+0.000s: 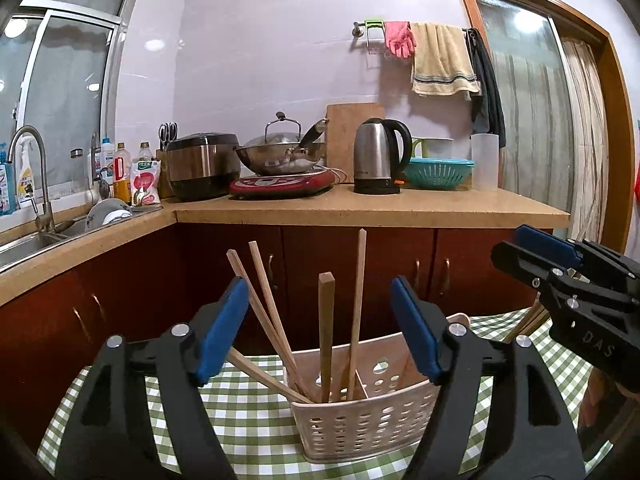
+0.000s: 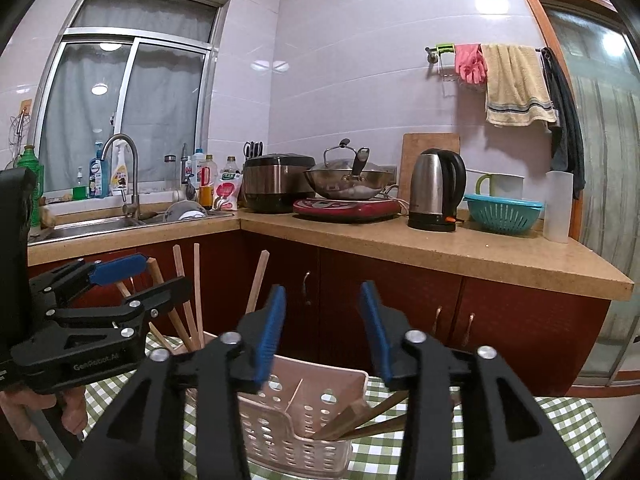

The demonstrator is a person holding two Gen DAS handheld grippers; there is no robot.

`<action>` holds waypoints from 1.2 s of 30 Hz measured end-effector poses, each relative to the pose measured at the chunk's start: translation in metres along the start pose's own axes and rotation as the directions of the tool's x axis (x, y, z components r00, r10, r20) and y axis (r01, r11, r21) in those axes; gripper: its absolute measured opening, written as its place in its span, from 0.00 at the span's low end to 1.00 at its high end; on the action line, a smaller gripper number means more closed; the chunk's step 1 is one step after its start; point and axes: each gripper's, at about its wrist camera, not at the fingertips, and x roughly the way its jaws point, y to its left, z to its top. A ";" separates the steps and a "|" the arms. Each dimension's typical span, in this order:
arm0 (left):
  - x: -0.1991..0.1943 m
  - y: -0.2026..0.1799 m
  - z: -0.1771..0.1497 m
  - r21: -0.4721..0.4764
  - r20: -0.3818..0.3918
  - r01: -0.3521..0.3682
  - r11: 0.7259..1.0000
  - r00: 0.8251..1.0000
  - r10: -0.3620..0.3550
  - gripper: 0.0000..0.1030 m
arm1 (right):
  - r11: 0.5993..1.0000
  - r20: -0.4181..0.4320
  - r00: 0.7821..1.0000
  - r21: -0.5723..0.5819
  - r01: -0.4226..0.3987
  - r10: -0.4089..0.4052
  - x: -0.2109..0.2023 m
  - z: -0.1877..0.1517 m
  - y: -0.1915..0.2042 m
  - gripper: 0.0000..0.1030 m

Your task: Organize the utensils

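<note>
A pale perforated utensil basket point(image 1: 360, 428) point(image 2: 288, 440) stands on the green checked tablecloth point(image 1: 248, 412). Several wooden chopsticks point(image 1: 326, 340) stand upright or lean in its left compartment. My left gripper point(image 1: 320, 300) hangs just above the basket, jaws wide apart. The chopstick tops rise between its blue pads point(image 1: 224, 328), and neither pad presses on them. In the right wrist view, a few more chopsticks point(image 2: 360, 420) lie slanted in the basket's right compartment. My right gripper point(image 2: 323, 296) is open above that side, with nothing between its pads. Each gripper also shows from the side: left gripper point(image 2: 168, 272), right gripper point(image 1: 506, 242).
Behind the table runs an L-shaped kitchen counter point(image 1: 360, 204) over red cabinets. It carries a sink point(image 2: 100, 226), a rice cooker point(image 1: 202, 168), a wok on a red hob point(image 1: 280, 156), a kettle point(image 1: 380, 156) and a teal colander point(image 1: 438, 172). A hand point(image 2: 40, 412) holds the left gripper.
</note>
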 end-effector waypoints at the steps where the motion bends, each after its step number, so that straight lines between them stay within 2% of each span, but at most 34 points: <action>1: 0.000 0.000 0.000 0.001 -0.002 -0.002 1.000 1.000 0.002 0.70 | 1.000 0.000 1.000 -0.002 -0.001 0.001 0.000 0.000 0.000 0.44; 4: 0.000 -0.002 -0.001 0.013 -0.006 -0.008 1.000 1.000 0.008 0.70 | 1.000 0.004 1.000 -0.007 0.000 0.000 -0.002 0.001 0.002 0.56; 8: -0.007 -0.004 -0.002 0.012 0.006 -0.015 1.000 1.000 0.015 0.81 | 1.000 0.022 1.000 0.000 0.009 -0.009 -0.011 0.003 0.002 0.71; 12: -0.017 -0.007 -0.001 0.014 0.032 -0.038 0.999 0.999 0.038 0.88 | 1.000 0.032 0.999 0.008 0.017 -0.017 -0.020 0.004 0.004 0.77; 17: -0.022 -0.010 0.002 0.024 0.033 -0.042 0.999 0.999 0.042 0.89 | 0.999 0.047 0.998 0.025 0.034 -0.035 -0.032 0.006 0.004 0.81; 28: -0.047 -0.014 0.006 0.038 0.036 -0.104 0.994 0.994 0.102 0.95 | 0.994 0.035 0.996 0.072 0.078 -0.081 -0.053 0.007 0.001 0.82; 36: -0.082 -0.012 -0.007 0.008 -0.027 -0.121 0.993 0.992 0.121 0.96 | 0.990 -0.029 0.994 0.088 0.110 -0.108 -0.078 -0.005 0.008 0.83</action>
